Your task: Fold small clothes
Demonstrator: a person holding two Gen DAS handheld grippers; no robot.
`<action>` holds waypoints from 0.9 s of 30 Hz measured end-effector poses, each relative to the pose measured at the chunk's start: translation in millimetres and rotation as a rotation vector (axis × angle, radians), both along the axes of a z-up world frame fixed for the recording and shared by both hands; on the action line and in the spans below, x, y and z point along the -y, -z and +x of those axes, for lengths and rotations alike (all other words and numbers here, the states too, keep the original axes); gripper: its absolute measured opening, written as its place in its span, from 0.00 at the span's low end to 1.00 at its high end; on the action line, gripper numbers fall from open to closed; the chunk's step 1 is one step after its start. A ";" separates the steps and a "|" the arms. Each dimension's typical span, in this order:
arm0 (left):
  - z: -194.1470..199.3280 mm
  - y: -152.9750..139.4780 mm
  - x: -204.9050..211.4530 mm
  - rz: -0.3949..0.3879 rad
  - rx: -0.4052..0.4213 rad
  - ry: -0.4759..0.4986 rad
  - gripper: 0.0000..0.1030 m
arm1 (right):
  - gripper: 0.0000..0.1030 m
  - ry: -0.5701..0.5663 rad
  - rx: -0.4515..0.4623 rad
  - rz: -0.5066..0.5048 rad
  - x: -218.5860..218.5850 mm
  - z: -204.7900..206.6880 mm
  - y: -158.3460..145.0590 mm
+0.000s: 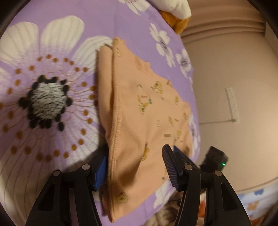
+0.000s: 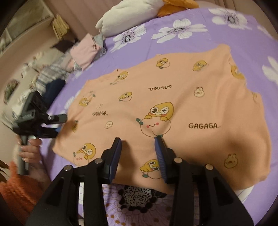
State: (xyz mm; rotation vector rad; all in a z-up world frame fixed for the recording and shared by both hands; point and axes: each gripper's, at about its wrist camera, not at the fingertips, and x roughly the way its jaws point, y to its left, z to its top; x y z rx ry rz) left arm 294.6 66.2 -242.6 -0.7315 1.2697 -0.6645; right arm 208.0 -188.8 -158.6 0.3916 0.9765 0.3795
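A peach-orange cotton child's garment printed with yellow cartoon chicks and the word GAGAGA [image 2: 166,111] lies flat on the bed's lilac sheet with large white flowers [image 2: 139,47], one long side already doubled over, as the stitched hem seen from the left wrist suggests.

The left gripper [image 1: 137,165] has its fingers spread wide, straddling the garment's near edge; one blue pad sits partly under the hem at 7 o'clock and the ribbed finger rests over the cloth at 5 o'clock. It grips nothing. In the right wrist view it shows at 9 o'clock, at the garment's side edge.

The right gripper [image 2: 139,156] is likewise spread open, fingers hovering over or lightly on the near hem at 6 o'clock, not pinching cloth.

The step in hand looks like taking hold of the near edge to carry it across for the next fold. To do it well, each gripper should close on all layers at the hem, well apart along that edge, so the cloth lifts evenly. Carry it low and taut toward 12 o'clock, and line hem with hem before letting go, or the doubled side may slip open.

A white and orange plush toy [image 2: 132,12] lies at the bed's far end, and other folded clothes [image 2: 86,50] at 10 o'clock.
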 end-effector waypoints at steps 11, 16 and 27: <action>30.9 5.4 48.7 0.151 -0.066 -0.071 0.21 | 0.15 0.060 -0.041 -0.119 -12.7 3.8 -6.8; 26.3 -30.0 84.8 0.393 -0.020 -0.084 0.16 | 0.10 0.051 -0.002 -0.167 -11.2 1.7 -3.9; 48.6 -87.2 219.6 0.513 -0.024 0.087 0.48 | 0.10 0.120 -0.073 0.114 30.0 -1.8 4.8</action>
